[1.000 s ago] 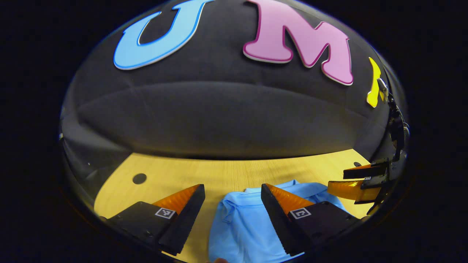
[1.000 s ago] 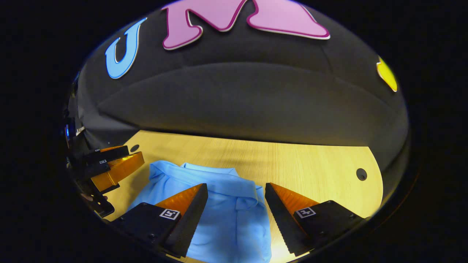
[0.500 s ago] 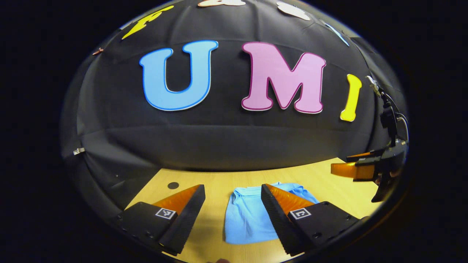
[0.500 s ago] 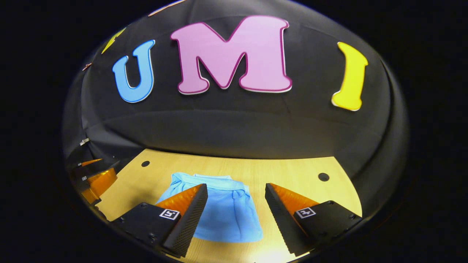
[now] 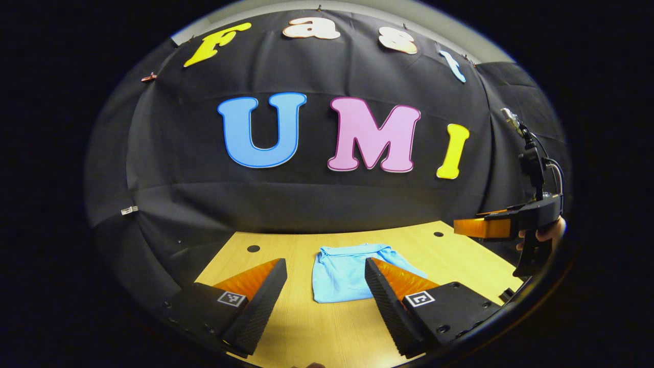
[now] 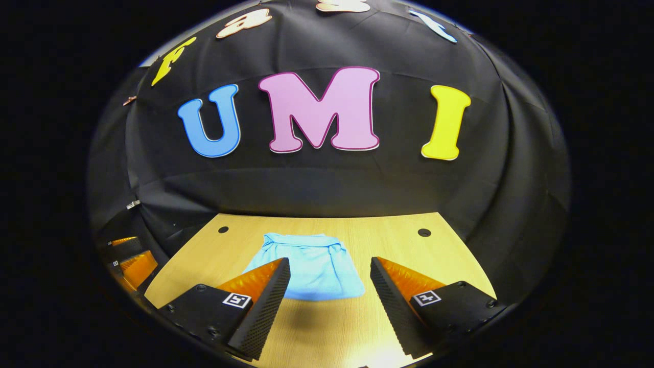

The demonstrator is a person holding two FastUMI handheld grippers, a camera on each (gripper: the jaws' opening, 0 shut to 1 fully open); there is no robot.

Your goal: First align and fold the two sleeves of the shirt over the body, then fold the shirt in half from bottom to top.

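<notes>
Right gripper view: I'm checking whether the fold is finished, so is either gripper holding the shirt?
No. The folded shirt lies free on the table, with the right gripper open and clear of it.

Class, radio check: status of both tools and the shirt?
Left tool open, right tool open, both clear of cloth. Shirt folded, flat on table. Nothing in the way.
</notes>
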